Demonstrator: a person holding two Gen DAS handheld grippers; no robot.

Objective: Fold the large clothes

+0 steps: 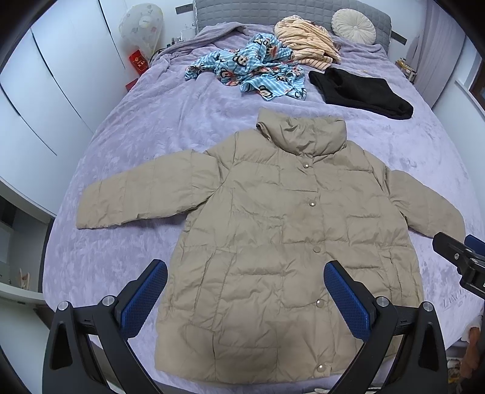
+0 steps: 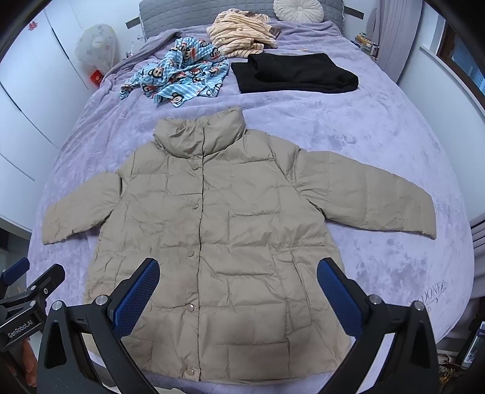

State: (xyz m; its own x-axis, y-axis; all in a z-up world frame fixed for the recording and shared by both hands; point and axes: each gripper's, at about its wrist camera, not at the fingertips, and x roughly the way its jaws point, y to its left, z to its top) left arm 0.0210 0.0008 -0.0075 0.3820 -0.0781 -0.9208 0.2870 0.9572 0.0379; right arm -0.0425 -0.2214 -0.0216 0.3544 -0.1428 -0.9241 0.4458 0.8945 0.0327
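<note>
A beige quilted puffer jacket (image 1: 272, 230) lies flat, front up and snapped shut, on the purple bed (image 1: 145, 127), sleeves spread to both sides and collar pointing away. It fills the right wrist view (image 2: 230, 224) too. My left gripper (image 1: 245, 291) is open and empty, held above the jacket's lower left part. My right gripper (image 2: 238, 288) is open and empty above the jacket's lower right part. The right gripper's side shows at the right edge of the left wrist view (image 1: 460, 257); the left gripper shows at the left edge of the right wrist view (image 2: 27, 291).
Beyond the jacket lie a blue monkey-print garment (image 1: 254, 72), a peach striped garment (image 1: 306, 42) and a folded black garment (image 1: 360, 91). A round white cushion (image 1: 353, 25) leans on the grey headboard (image 1: 242, 12). White wardrobe doors (image 1: 45, 100) stand left of the bed.
</note>
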